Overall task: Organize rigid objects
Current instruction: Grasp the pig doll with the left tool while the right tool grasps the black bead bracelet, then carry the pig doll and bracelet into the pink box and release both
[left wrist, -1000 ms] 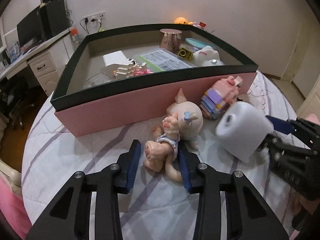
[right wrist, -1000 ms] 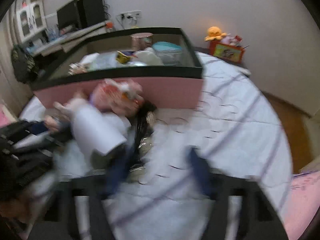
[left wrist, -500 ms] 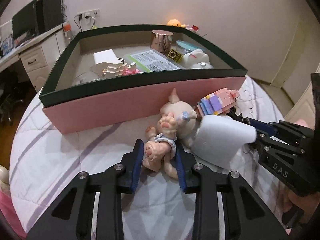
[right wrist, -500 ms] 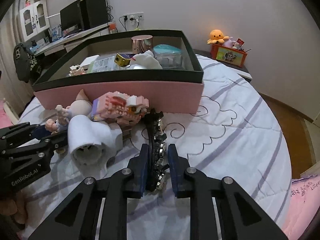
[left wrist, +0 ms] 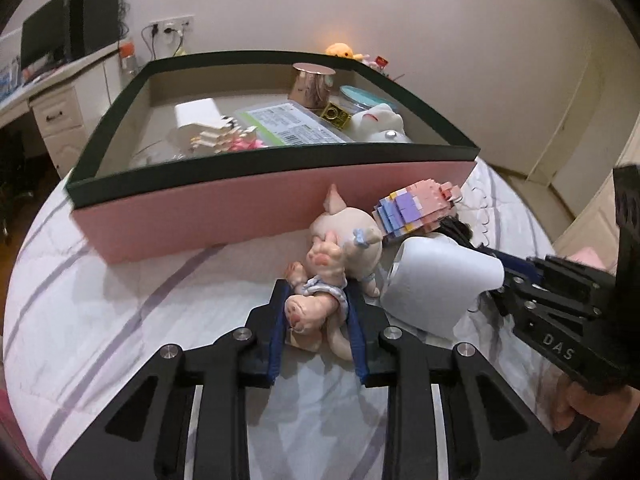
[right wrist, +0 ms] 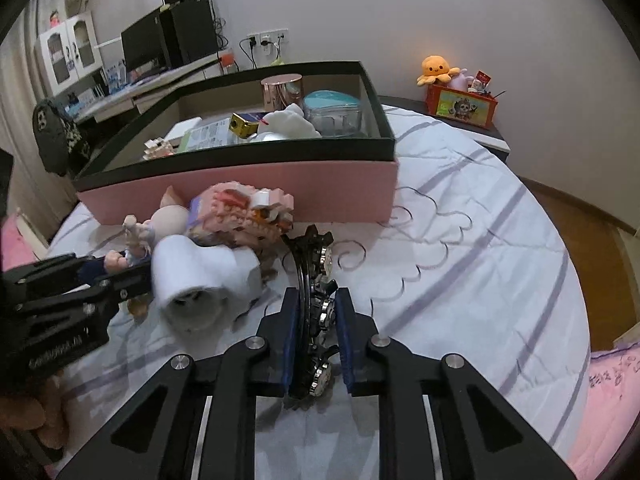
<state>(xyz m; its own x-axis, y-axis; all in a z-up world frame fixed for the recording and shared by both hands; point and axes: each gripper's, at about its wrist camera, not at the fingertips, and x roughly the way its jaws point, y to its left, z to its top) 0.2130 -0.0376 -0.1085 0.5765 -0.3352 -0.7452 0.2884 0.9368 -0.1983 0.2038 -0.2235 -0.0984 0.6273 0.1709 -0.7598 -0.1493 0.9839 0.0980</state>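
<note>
Fingers pinching pig doll, its legs hidden; right fingers clamping half-hidden black chain.

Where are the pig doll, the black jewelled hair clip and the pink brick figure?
pig doll (left wrist: 347, 236), left wrist view, head.
black jewelled hair clip (right wrist: 320, 264), right wrist view, upper arc.
pink brick figure (right wrist: 236, 212), right wrist view, body.

Box label print illegible

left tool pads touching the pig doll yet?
Touching. The left wrist view shows both blue pads of the left tool pressed against the pig doll at its legs, no gap either side.
</note>
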